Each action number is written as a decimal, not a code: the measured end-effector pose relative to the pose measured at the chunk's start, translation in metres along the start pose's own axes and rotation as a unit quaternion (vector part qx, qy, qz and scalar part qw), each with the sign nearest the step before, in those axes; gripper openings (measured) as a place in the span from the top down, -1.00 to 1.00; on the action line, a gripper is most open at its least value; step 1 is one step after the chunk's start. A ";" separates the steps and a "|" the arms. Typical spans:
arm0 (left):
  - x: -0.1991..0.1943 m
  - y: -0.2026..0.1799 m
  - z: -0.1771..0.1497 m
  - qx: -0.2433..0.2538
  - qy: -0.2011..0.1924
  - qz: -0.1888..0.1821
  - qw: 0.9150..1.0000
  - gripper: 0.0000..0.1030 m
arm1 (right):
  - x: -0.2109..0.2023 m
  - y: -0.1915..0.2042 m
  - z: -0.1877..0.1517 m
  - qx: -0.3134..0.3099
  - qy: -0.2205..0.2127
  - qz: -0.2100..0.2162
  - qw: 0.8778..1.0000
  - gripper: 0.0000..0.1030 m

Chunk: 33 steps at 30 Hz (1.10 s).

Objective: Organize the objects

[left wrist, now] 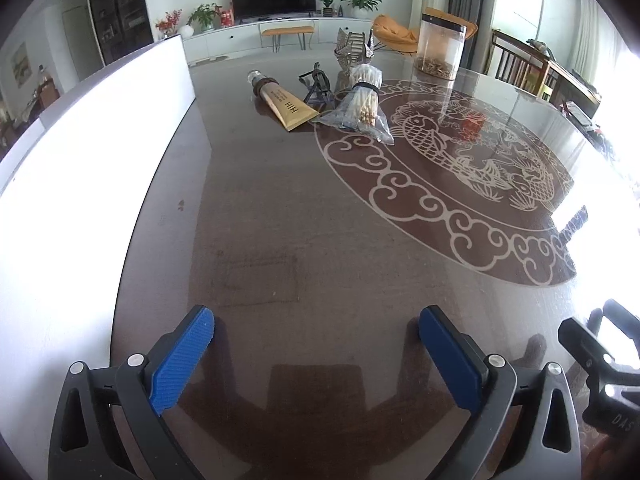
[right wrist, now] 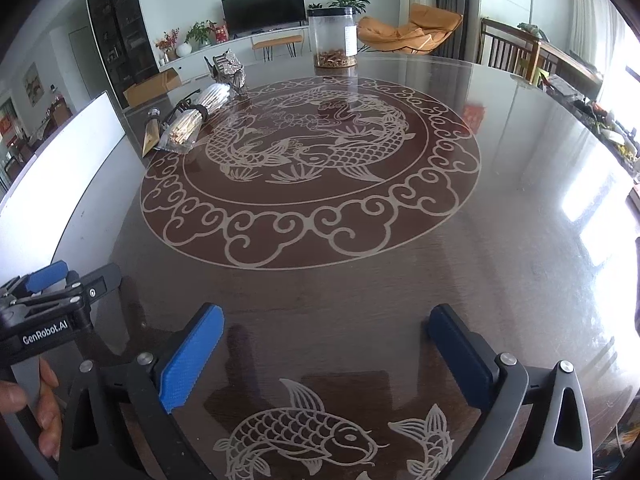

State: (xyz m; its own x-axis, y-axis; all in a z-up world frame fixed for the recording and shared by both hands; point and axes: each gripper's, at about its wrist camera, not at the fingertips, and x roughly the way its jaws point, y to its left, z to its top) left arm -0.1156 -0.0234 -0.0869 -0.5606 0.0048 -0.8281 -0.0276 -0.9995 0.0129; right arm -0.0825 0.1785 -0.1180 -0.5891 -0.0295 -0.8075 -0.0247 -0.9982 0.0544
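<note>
Both grippers hovered low over the dark table (right wrist: 500, 240), well short of the objects. Left gripper (left wrist: 316, 324) had its blue pads spread wide, nothing between. Right gripper (right wrist: 326, 320) likewise spread, empty. Far side of the table: gold tube (left wrist: 286, 109) lay flat, beside it a bagged bundle of sticks (left wrist: 362, 104) tied with a black band, small dark metal stand (left wrist: 318, 88) between them, silver ornament (left wrist: 354, 50) behind. Clear jar (left wrist: 440, 46) stood upright, apart to the right. White board (left wrist: 80, 152) along the left edge.
</note>
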 end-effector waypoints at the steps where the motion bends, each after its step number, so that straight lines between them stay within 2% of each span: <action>1: 0.001 0.001 0.002 0.003 0.000 -0.002 1.000 -1.00 | 0.001 0.002 0.000 -0.004 0.002 -0.004 1.000 -1.00; 8: 0.013 0.019 0.019 -0.019 -0.006 0.013 1.000 -1.00 | 0.005 0.008 0.000 -0.022 0.008 -0.022 0.999 -1.00; 17: 0.019 0.012 0.030 -0.029 -0.012 0.020 0.999 -1.00 | 0.006 0.009 -0.001 -0.021 0.008 -0.024 0.999 -1.00; 33: 0.020 0.014 0.029 -0.031 -0.014 0.018 0.999 -1.00 | 0.006 0.009 0.000 -0.020 0.007 -0.024 0.999 -1.00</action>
State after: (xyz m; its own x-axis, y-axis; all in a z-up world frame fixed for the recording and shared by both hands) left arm -0.1514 -0.0362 -0.0867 -0.5832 -0.0319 -0.8117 0.0441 -0.9990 0.0076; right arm -0.0861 0.1690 -0.1228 -0.5760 0.0184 -0.8173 -0.0199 -0.9998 -0.0085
